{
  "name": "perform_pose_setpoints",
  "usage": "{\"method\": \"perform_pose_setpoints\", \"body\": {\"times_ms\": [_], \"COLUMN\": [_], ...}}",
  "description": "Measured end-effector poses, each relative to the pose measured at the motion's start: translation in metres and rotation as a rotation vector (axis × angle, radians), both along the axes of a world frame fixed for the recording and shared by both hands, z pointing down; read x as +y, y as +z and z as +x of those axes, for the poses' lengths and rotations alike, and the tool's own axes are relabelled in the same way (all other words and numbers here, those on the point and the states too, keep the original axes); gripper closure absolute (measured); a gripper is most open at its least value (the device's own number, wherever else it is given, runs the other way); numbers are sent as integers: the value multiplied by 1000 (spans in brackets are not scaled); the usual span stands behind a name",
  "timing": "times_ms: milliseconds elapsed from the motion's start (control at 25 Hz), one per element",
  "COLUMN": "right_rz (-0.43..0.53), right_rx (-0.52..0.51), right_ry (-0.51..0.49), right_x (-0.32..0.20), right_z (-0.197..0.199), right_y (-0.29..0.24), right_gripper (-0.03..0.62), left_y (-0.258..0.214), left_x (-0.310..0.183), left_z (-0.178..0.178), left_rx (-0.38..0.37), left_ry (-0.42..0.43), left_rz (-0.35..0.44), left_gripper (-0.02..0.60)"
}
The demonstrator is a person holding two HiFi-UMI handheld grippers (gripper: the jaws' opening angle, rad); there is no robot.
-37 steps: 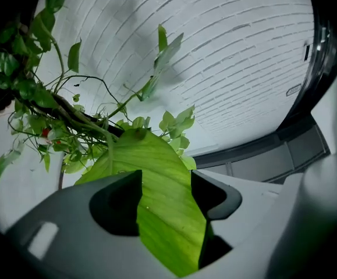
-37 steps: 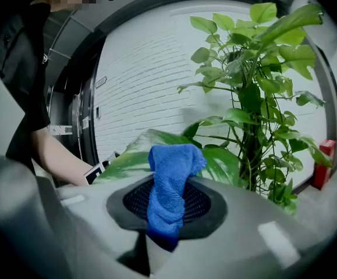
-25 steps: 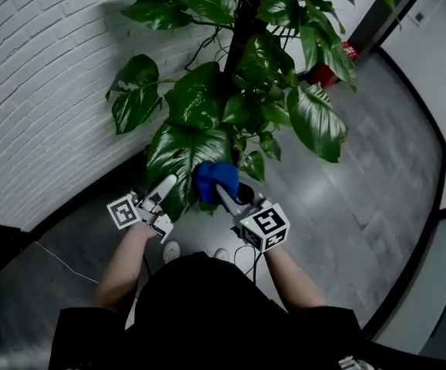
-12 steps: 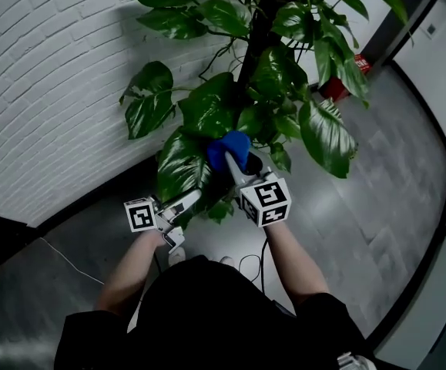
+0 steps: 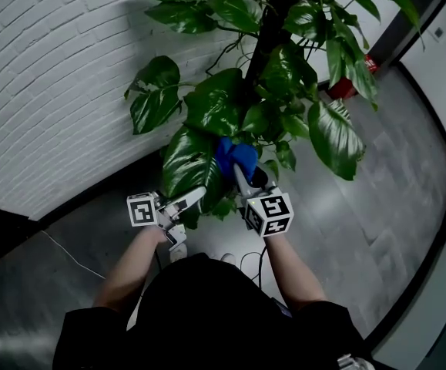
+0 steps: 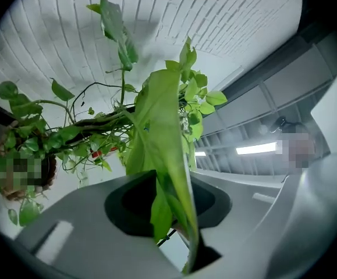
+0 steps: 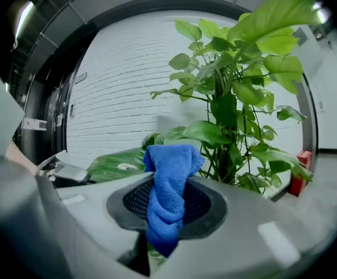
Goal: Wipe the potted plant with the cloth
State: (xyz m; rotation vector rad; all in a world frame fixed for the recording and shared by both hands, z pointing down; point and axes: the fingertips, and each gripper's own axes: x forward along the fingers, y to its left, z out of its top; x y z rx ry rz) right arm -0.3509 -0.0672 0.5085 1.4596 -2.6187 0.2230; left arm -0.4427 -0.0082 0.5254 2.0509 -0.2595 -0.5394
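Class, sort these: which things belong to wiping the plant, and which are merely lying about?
In use:
potted plant
blue cloth, held by right gripper
large leaf, which left gripper has just been closing on

Lying about:
red object behind the plant
floor cable

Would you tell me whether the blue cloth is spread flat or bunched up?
Bunched up: the blue cloth is a crumpled wad pinched between the right gripper's jaws.

Room: white-painted brick wall over a grey floor.
Wall fills the left side; a black skirting strip runs along its foot. Floor shows faint seams; a thin pale cable lies on it. A red object, kind unclear, sits beside a dark upright frame. Long ceiling light is lit overhead.
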Motion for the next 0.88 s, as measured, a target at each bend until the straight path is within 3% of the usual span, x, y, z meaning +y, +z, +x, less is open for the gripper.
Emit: {"method": "perform_pose_setpoints", "body": {"times_ms": [160,440,880], "right_rz": [-37,-30,-32], "right_rx": [-9,-16,0], "right_ry": [3,-98,-245], "right_x": [15,48,90], "right_z": [11,-14,-35], "right_y": [20,26,31], "right_gripper": [505,505,505], "left_y": [4,-19,-26], "left_x": [-2,-13,-15], "left_z": [-3,-20,-27], "left_rx": [27,199,273], "left_ry": [5,6,-29], "left_rz": [-42,-62,-70], "left_gripper": [503,503,494]}}
